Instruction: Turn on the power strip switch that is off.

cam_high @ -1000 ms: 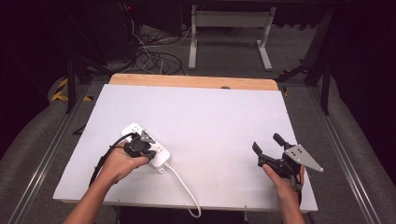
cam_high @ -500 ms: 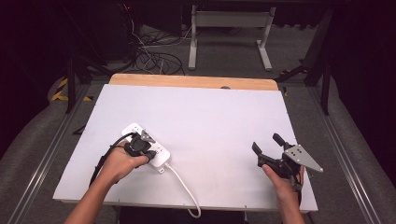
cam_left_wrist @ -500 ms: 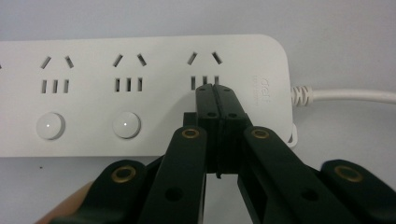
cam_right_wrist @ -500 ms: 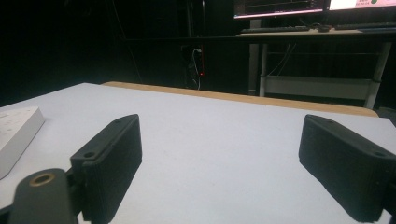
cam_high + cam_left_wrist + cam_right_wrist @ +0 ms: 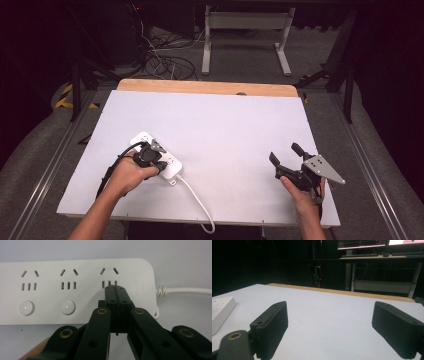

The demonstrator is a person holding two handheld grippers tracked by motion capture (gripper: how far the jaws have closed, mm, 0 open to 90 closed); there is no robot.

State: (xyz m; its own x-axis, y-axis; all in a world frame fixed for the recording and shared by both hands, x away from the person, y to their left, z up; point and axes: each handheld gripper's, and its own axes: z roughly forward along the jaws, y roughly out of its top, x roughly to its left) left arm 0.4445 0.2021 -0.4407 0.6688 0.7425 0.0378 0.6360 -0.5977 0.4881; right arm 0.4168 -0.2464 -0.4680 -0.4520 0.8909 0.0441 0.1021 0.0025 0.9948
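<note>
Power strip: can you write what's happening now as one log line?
left tool: shut, tips on power strip | right tool: open, empty | table

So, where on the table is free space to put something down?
Free: the white board between the power strip and the right gripper, and back to the wooden edge. Crowded: the front left, with the left gripper, strip and its cable.
</note>
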